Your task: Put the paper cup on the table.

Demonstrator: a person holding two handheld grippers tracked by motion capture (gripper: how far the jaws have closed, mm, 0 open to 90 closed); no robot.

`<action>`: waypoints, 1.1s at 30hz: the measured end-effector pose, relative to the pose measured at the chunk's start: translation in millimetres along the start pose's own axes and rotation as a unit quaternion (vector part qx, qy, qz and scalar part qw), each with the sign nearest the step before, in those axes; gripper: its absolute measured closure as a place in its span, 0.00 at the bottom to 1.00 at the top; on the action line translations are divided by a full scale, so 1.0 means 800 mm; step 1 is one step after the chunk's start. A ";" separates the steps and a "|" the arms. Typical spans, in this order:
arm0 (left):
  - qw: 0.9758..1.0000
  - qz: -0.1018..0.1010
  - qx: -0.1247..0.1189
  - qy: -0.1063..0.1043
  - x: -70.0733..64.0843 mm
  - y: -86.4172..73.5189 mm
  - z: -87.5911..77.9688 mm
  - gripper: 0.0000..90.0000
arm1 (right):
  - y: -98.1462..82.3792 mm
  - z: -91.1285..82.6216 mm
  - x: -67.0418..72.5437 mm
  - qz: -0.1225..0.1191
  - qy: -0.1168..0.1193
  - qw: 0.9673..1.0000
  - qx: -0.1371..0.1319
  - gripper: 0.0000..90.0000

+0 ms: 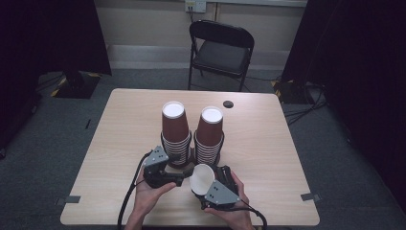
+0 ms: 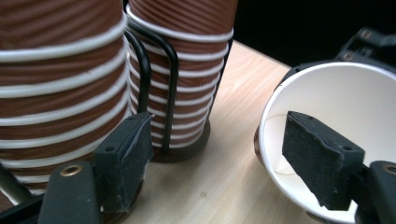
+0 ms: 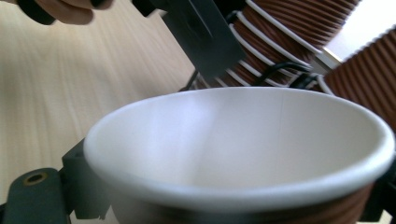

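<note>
The right gripper (image 1: pixel 203 184) grips a single paper cup (image 1: pixel 202 178) around its ribbed brown wall, jaws closed on it, the cup tipped so its white mouth faces left toward the other hand. In the right gripper view the cup's rim (image 3: pixel 243 140) spreads across the near part of the picture, with a black jaw pad against its side at lower left.

The left gripper (image 1: pixel 178 178) stands with its jaws wide apart and nothing pressed between them. In the left gripper view one pad (image 2: pixel 126 156) sits just beside the near left stack of cups (image 2: pixel 60 93), while the other pad (image 2: pixel 322 156) reaches inside the mouth of the held cup (image 2: pixel 336 107); whether it touches the inner wall I cannot tell.

Farther out on the wooden table (image 1: pixel 119 124), two tall stacks of brown cups stand side by side in a black wire holder (image 2: pixel 170 79), the right stack (image 1: pixel 209 136) just behind the held cup. A black folding chair (image 1: pixel 220 50) stands beyond the far edge.
</note>
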State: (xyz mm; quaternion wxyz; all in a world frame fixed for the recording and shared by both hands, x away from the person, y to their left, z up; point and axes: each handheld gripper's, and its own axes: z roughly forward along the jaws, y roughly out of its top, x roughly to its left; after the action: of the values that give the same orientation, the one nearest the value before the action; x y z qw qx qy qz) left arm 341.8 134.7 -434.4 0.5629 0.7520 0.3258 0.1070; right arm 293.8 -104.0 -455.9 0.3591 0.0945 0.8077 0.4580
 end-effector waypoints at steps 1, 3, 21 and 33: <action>1.000 -0.002 -0.005 0.005 0.000 0.000 -0.002 0.27 | -0.001 -0.001 -0.002 0.004 -0.002 1.000 0.000 0.12; 1.000 0.002 -0.012 0.013 0.001 -0.002 -0.005 0.26 | -0.003 -0.003 -0.004 0.010 -0.008 1.000 0.003 0.12; 0.995 0.022 -0.056 0.080 0.015 -0.041 -0.028 0.27 | -0.036 -0.030 -0.042 0.162 -0.018 0.986 -0.045 0.12; 0.994 0.004 -0.056 0.094 0.020 -0.067 -0.026 0.24 | -0.051 -0.033 -0.074 0.238 -0.054 0.968 -0.052 0.10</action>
State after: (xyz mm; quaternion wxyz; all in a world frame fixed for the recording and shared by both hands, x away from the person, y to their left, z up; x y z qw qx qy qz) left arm 323.2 169.0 -479.7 0.5707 0.7074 0.3672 0.1976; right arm 326.1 -173.6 -451.0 0.2874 0.2898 0.7166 0.5655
